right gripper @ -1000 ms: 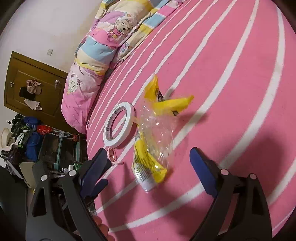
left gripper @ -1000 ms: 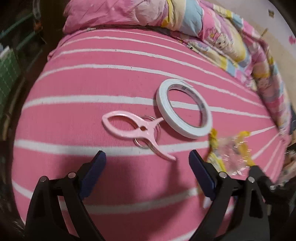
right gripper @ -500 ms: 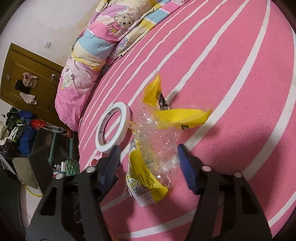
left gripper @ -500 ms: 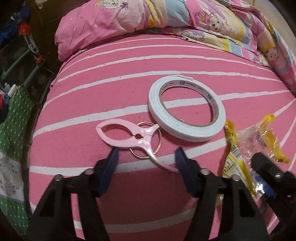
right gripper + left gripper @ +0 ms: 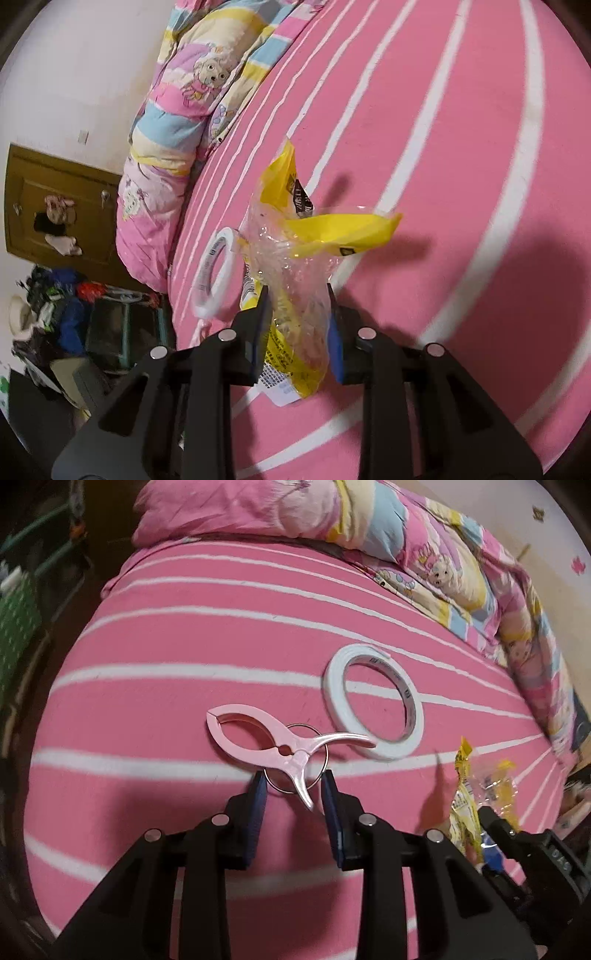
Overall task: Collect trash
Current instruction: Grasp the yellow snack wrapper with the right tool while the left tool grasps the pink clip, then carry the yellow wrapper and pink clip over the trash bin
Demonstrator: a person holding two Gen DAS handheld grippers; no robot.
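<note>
A crumpled clear and yellow plastic wrapper (image 5: 295,280) lies on the pink striped bed. My right gripper (image 5: 297,314) has its jaws narrowed around the wrapper's lower part, pads touching its sides. The wrapper also shows at the right of the left wrist view (image 5: 469,801). A pink plastic clip (image 5: 280,746) with a metal ring (image 5: 295,760) lies in front of my left gripper (image 5: 293,797), whose jaws stand narrowed on either side of the clip's near handle and ring. A white tape roll (image 5: 373,705) lies just beyond the clip.
A rolled cartoon-print quilt (image 5: 424,554) runs along the bed's far side by the wall. The bed's edge (image 5: 66,657) drops off at the left to cluttered floor items. A wooden door (image 5: 55,206) and piled things stand beyond the bed in the right wrist view.
Both grippers have moved forward and narrowed their jaws. The left now straddles the clip's handle and ring; the right now brackets the wrapper.
</note>
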